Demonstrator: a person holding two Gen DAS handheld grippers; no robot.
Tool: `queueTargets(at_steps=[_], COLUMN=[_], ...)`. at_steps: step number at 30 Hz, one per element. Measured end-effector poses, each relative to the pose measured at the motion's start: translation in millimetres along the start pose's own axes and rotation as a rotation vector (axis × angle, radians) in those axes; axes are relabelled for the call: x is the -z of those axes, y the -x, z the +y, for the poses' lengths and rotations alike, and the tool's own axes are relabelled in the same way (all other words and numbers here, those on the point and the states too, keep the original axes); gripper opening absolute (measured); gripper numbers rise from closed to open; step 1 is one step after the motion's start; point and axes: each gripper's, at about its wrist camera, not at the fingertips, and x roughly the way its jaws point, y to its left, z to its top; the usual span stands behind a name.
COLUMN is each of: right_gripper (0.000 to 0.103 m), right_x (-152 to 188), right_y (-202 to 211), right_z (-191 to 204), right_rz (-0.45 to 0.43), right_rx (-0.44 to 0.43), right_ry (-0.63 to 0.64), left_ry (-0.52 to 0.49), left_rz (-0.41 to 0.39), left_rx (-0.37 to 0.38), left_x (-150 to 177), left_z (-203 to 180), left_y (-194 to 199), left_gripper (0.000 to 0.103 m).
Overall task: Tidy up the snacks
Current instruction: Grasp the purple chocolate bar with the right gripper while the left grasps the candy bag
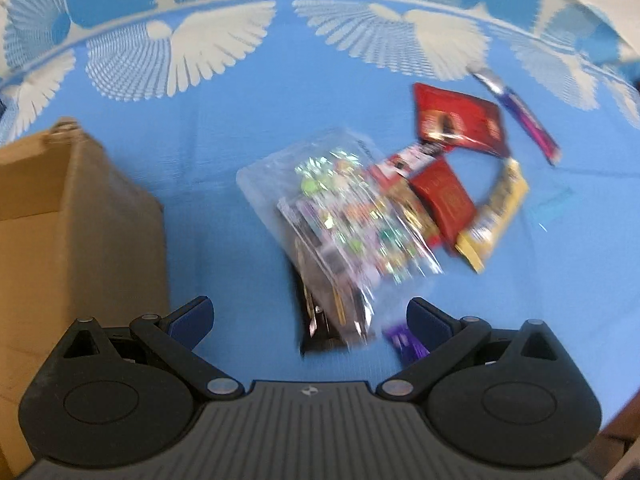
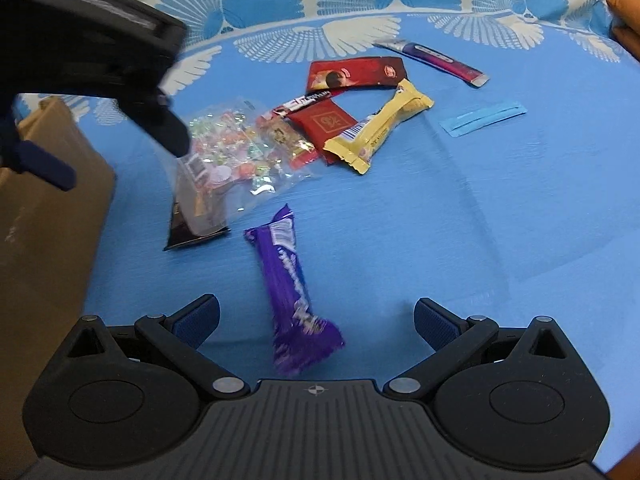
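Snacks lie on a blue patterned cloth (image 2: 480, 220). A clear bag of candies (image 1: 340, 208) (image 2: 232, 148) lies over a black bar (image 1: 320, 332) (image 2: 188, 232). Red packets (image 2: 352, 74) (image 2: 324, 122), a yellow bar (image 2: 380, 128) and a purple-red stick (image 2: 436, 58) lie behind. A purple bar (image 2: 292, 292) (image 1: 404, 342) lies between my right gripper's open jaws (image 2: 316, 316). My left gripper (image 1: 310, 316) is open and empty just above the black bar's near end; it also shows in the right wrist view (image 2: 120, 120).
A brown cardboard box (image 1: 60, 220) (image 2: 44, 208) stands at the left, close to my left gripper. A thin light-blue strip (image 2: 482, 117) lies at the right. A brown object (image 2: 626, 12) sits at the far right edge.
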Motion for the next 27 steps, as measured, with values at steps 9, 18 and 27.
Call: queueTargets(at_steps=[9, 18, 27], right_gripper=[0.103, 0.083, 0.017], right_x=[-4.0, -0.2, -3.9], right_y=[-20.3, -14.7, 2.2], right_z=[-6.3, -2.3, -8.5], right_rz=[-0.028, -0.065, -0.074], right_rx=[0.033, 0.013, 0.0], right_ry=[-0.001, 0.02, -0.003], left_ry=[0.292, 0.435, 0.244], left_rz=[0.065, 0.024, -0.099], left_rx=[0.065, 0.245, 0.245], left_x=[-34.0, -40.4, -35.0], left_z=[29.9, 47.0, 20.4], left_y=[-54.1, -35.7, 15.7], left_gripper=[0.103, 0.004, 0.0])
